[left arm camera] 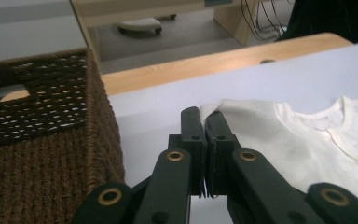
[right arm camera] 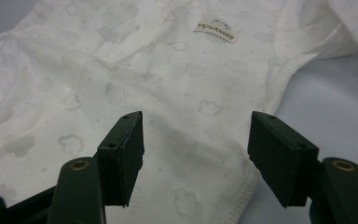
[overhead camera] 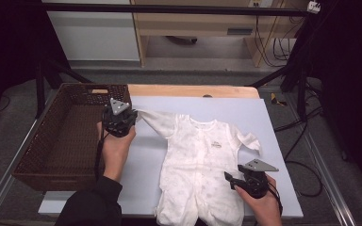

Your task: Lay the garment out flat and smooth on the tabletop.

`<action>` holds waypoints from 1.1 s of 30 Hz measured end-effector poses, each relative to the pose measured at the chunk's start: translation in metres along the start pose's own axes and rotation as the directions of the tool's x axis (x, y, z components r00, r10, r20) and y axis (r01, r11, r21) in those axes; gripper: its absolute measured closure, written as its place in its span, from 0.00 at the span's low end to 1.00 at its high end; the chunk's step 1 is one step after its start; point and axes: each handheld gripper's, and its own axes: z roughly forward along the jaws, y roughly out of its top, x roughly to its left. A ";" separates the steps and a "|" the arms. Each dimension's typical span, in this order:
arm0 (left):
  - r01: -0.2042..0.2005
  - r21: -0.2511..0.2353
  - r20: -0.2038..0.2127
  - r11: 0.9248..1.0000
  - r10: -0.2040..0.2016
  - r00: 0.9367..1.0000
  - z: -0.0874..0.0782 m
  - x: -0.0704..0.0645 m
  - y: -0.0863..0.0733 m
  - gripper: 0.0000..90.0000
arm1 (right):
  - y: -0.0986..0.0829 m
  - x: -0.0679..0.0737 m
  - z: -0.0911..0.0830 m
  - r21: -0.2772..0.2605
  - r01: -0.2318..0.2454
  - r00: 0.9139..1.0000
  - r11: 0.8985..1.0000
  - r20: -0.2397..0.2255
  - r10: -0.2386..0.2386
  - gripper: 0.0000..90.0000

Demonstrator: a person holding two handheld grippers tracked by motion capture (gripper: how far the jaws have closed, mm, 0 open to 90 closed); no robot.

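Observation:
A white baby romper (overhead camera: 202, 165) with faint cloud prints lies face up on the pale sheet (overhead camera: 273, 141). Its left sleeve cuff (left arm camera: 209, 111) stretches toward the basket. My left gripper (overhead camera: 134, 114) is shut on that cuff, the jaws pressed together with the cloth's edge between them (left arm camera: 206, 126). My right gripper (overhead camera: 229, 179) is at the romper's right side near the waist, held by a hand. Its jaws stand wide open (right arm camera: 196, 154) just above the romper's body and side seam (right arm camera: 279, 79), holding nothing. A small label (right arm camera: 216, 31) shows on the chest.
A dark woven basket (overhead camera: 52, 141) stands at the table's left, its wall (left arm camera: 42, 163) close beside my left gripper. The wooden table edge (overhead camera: 193, 91) runs along the back. Cables and stand legs (overhead camera: 292, 70) lie on the floor to the right.

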 end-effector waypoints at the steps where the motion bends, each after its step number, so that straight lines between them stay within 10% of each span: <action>1: -0.010 0.020 0.011 1.000 0.010 1.000 0.003 -0.002 0.000 0.98 | 0.000 0.000 0.000 -0.001 0.002 1.000 1.000 0.000 -0.002 0.40; 33: -0.041 -0.063 0.055 0.997 0.045 0.997 0.002 -0.034 -0.021 0.53 | 0.002 -0.003 -0.002 -0.025 0.007 1.000 1.000 0.020 -0.007 0.27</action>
